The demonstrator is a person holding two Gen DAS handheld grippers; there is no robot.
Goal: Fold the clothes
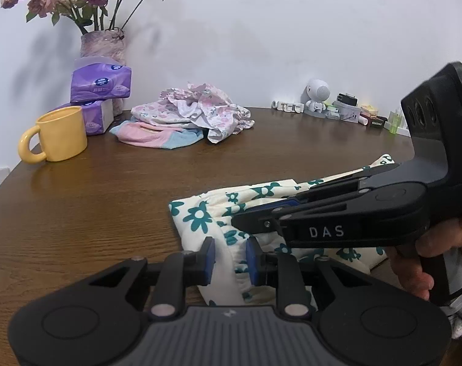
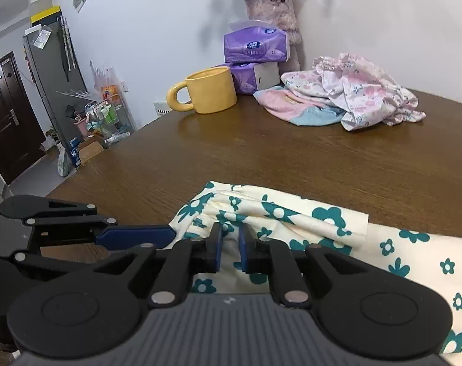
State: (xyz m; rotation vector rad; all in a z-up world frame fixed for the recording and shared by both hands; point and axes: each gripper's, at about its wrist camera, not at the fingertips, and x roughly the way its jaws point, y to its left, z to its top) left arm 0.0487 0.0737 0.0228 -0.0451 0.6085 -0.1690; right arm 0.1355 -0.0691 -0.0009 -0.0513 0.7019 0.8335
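One cream garment (image 2: 291,216), teal-flowered, seemingly folded.

I'm in a home, a lived-in flat: wooden tabletop (image 2: 261,152) with vase of dried roses (image 1: 102,44), purple tissue packs (image 2: 255,45), yellow mug (image 2: 211,90), laundry pile (image 2: 352,97); fridge (image 2: 52,76), entry door (image 2: 8,122), cluttered rack (image 2: 102,116) behind.

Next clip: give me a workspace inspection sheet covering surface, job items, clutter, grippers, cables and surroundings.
Surface: round dark wooden table, bare in the middle.
Job's things: cream garment with teal flowers at the near edge; crumpled pink floral clothes pile at the back.
Clutter: yellow ceramic mug, purple tissue packs, vase of dried roses, small white robot figure.
Grippers: left gripper and right gripper both pinch the garment.
Cables: nothing seen.
Surroundings: white wall, dark door.
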